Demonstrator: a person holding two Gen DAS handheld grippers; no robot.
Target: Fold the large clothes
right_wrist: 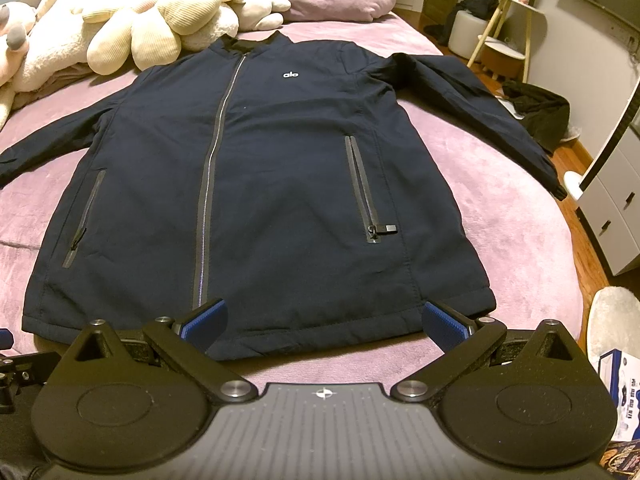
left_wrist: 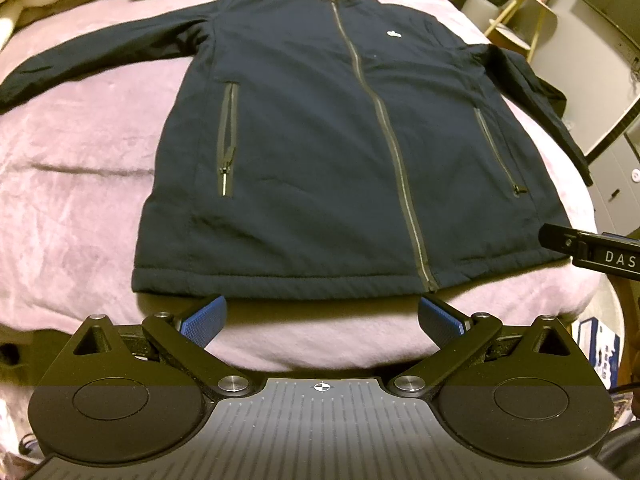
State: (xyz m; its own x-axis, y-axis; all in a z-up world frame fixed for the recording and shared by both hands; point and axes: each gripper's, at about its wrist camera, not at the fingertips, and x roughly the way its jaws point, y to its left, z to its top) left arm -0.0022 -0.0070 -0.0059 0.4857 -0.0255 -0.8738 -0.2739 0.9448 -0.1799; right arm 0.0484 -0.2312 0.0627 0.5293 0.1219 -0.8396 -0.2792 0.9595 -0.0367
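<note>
1. On the bed's pink blanket (left_wrist: 80, 184) a navy jacket (left_wrist: 320, 140) lies flat, front side up, main zip closed from collar to hem, both sleeves spread outward.
2. Far left — left sleeve (left_wrist: 92, 60) runs out across the blanket; cream plush toys (right_wrist: 132, 20) are piled just beyond the jacket's left shoulder.
3. Left pocket zip (left_wrist: 227, 140) sits on the left panel; puller near its lower end.
4. Left gripper (left_wrist: 322, 316): jaws spread wide, blue pads (left_wrist: 204, 316) empty, hovering just short of the hem near the main zip (left_wrist: 384, 128). Grasping nothing.
5. Centre-right — small white logo (right_wrist: 291, 75) on the chest; right pocket zip (right_wrist: 366, 192) below it, puller lying sideways at the bottom.
6. Right gripper (right_wrist: 324, 318): released, jaws wide apart, over the hem's right half; one pad by the main zip, the other by the hem's right corner. Whether the pads touch the cloth cannot be told.
7. Right sleeve (right_wrist: 480, 104) reaches toward the bed's right edge, cuff overhanging it.
8. Far right — a white stool (right_wrist: 466, 34) and wooden-legged stand (right_wrist: 504, 24) on the floor, well apart from the jacket.
</note>
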